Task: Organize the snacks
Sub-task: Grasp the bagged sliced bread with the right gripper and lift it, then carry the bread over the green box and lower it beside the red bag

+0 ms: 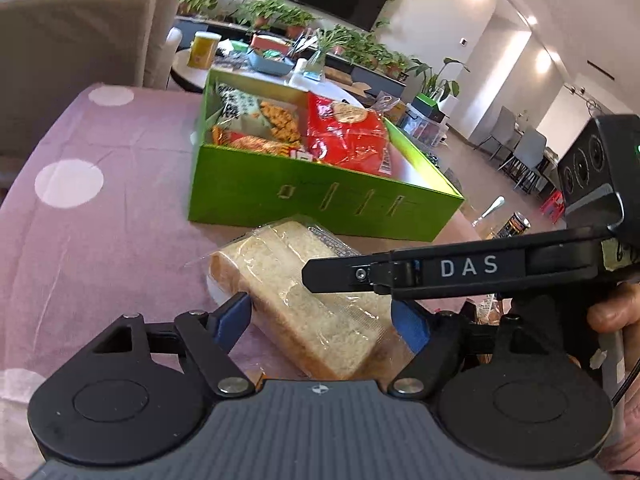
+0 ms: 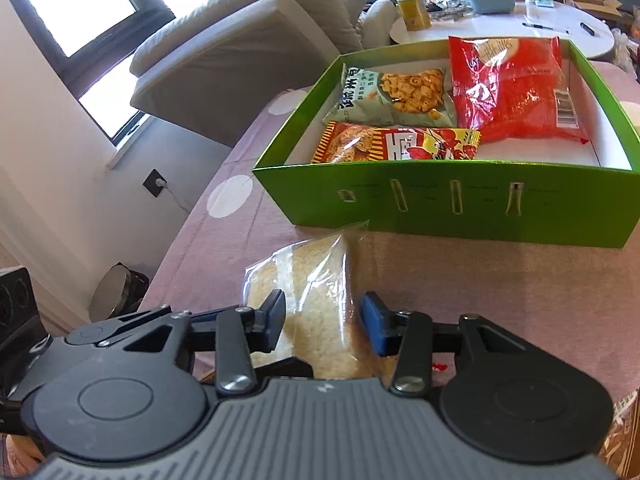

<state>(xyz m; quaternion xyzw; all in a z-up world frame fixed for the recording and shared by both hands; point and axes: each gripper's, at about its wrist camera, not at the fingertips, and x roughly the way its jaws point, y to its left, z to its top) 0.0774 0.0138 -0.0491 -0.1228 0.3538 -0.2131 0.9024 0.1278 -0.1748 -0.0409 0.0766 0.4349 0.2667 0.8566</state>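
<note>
Most of the sorting looks done. The green box (image 2: 460, 204) sits on the pink dotted bench (image 2: 500, 288), and three snack packs already lie inside it: a big red bag (image 2: 516, 92) on the right side, a pale green bag of crunchy snacks (image 2: 396, 94) at the back left, and a red and yellow packet (image 2: 400, 146) in front of that, against the near wall. To the right of the red bag, bare white floor shows.

What is left, as far as I can see, is one item — the wrapped bread (image 1: 304, 304), slices in clear plastic, lying on the bench just in front of the box, near its front wall but not in it.

Both tools are on it. The left gripper (image 1: 322, 316) has its blue fingers (image 1: 232, 316) spread wide either side of the loaf; whether they press the wrap I cannot tell. The right gripper (image 2: 324, 324) straddles the narrow end of the same pack, its fingers (image 2: 374, 328) close against the plastic — touching, it seems, though I cannot say they are clamped.

My guess is the bread is the last thing to go in, probably into the open patch of the box.
</note>
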